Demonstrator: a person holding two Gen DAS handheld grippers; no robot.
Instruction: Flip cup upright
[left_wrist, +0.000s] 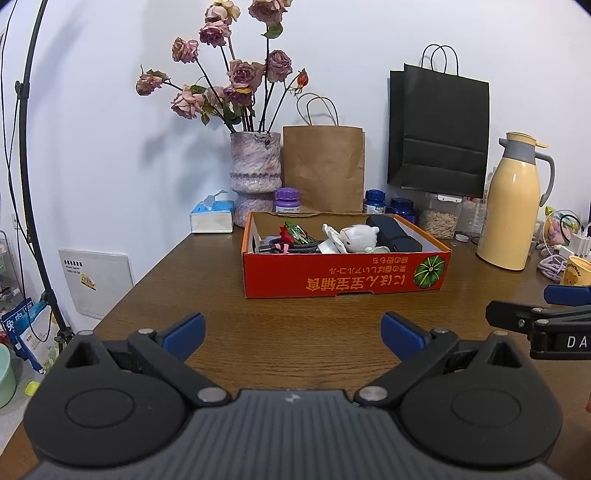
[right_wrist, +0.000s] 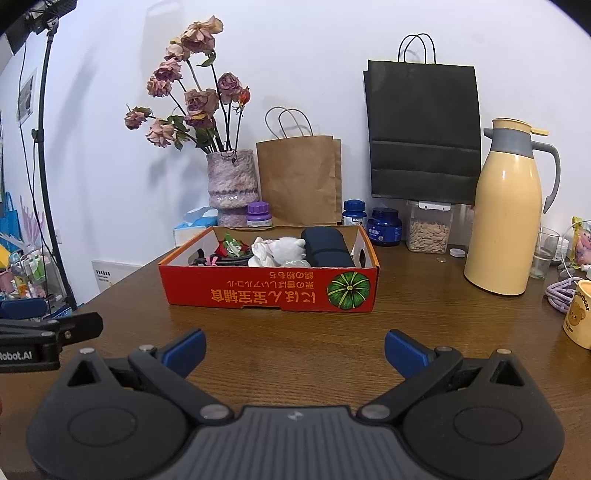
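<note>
**Both grippers wait, cup sits far right**

The left gripper (left_wrist: 293, 334) and right gripper (right_wrist: 294, 350) are spread wide, holding nothing, above the brown bench (right_wrist: 295, 325). The yellow bear cup (right_wrist: 580, 314) stands at the right edge, near the yellow jug (right_wrist: 504, 218).

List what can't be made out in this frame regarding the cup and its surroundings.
- Yellow cup: cut by the right edge in both views; rim and orientation unclear.
- Red box contents: partly hidden by its front wall.
- Left gripper and right gripper: jaws open, holding nothing.
</note>
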